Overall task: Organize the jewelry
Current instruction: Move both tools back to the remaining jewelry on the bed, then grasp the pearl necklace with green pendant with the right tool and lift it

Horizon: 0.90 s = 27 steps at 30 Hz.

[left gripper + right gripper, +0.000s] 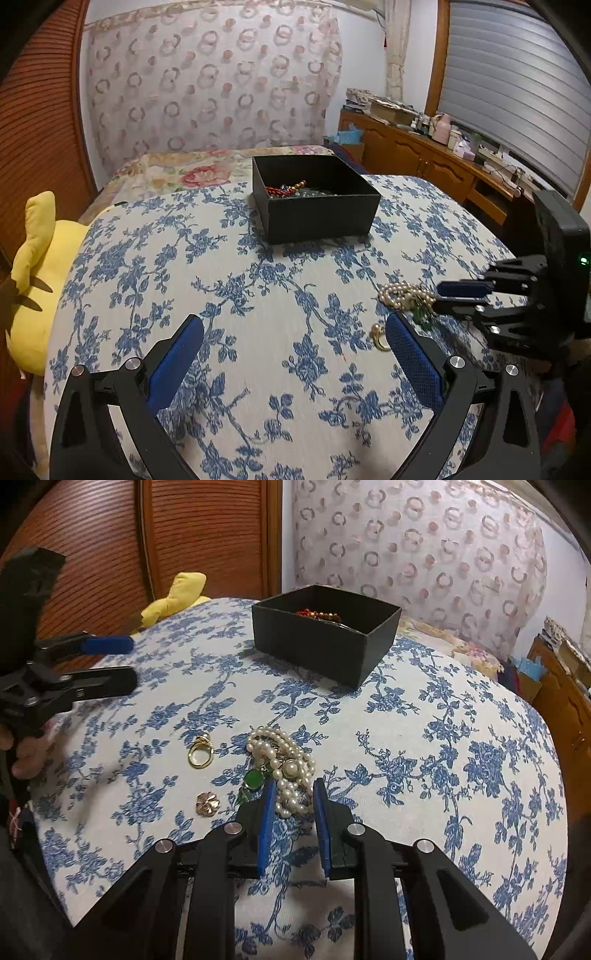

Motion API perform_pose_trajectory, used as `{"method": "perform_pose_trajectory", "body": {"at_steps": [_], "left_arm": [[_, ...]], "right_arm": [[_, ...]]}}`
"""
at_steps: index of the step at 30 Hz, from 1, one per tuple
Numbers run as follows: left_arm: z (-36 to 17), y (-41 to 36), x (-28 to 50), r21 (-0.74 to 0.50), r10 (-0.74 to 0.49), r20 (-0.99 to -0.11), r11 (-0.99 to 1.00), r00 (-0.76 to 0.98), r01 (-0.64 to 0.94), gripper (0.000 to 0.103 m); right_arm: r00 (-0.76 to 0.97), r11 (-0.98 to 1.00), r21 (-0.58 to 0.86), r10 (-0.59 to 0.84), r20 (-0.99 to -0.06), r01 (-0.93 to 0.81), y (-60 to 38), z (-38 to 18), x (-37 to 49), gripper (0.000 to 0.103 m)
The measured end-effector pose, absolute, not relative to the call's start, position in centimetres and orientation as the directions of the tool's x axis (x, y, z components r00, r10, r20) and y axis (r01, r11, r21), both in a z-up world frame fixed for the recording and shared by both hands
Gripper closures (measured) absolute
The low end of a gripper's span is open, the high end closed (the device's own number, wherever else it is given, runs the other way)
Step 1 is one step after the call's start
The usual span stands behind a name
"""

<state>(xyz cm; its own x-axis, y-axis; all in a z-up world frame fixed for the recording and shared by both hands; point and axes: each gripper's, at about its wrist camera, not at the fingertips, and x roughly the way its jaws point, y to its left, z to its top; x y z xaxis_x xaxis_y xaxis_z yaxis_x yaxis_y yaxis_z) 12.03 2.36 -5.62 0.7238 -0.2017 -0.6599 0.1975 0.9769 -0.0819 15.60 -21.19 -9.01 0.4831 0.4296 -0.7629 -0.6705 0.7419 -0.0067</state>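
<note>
A pile of pearl strands [280, 749] lies on the blue-flowered cloth [424, 738], with a green pendant [254, 778] and a round pearl piece [290, 767] on it. My right gripper [293, 790] points down at the pile's near end. Its jaws stand narrowly apart, with pearls between the tips and no visible squeeze. A gold ring [201, 753] and a gold flower brooch [207, 804] lie to the left. The black box [325, 638] beyond holds red beads [314, 613]. My left gripper [293, 321] hovers wide open and empty, with the ring [380, 338] by its right fingertip.
A yellow plush toy [37, 280] sits off the cloth's left edge by a ribbed wooden door [92, 554]. A wooden cabinet [424, 158] loaded with clutter runs along the right wall. A person's hand [22, 753] grips the left tool.
</note>
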Motion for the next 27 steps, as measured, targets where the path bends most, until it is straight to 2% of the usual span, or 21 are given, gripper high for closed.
{"method": "perform_pose_trajectory", "body": {"at_steps": [5,7,8,27], "left_arm": [[-5.5,2.1,11.1,-0.089,-0.207,-0.652,0.976,0.730,0.198,0.008],[-5.4,2.0,10.7,-0.089,-0.208,-0.649,0.976,0.732,0.198,0.008],[-5.4,2.0,10.6,-0.091,-0.210,-0.647,0.976,0.733,0.200,0.008],[-6.4,-0.2,11.7,-0.084,-0.235,-0.689,0.965,0.686,0.247,0.008]], "right_arm": [[0.482,0.752,-0.018,0.403,-0.778,-0.659,-20.6,-9.3,16.5,0.080],[0.482,0.757,-0.017,0.398,-0.781,-0.654,-20.8,-9.4,16.7,0.091],[0.480,0.757,-0.009,0.406,-0.778,-0.653,-20.9,-9.3,16.7,0.092],[0.588,0.761,0.041,0.533,-0.609,-0.647,-23.4,-1.9,15.5,0.093]]}}
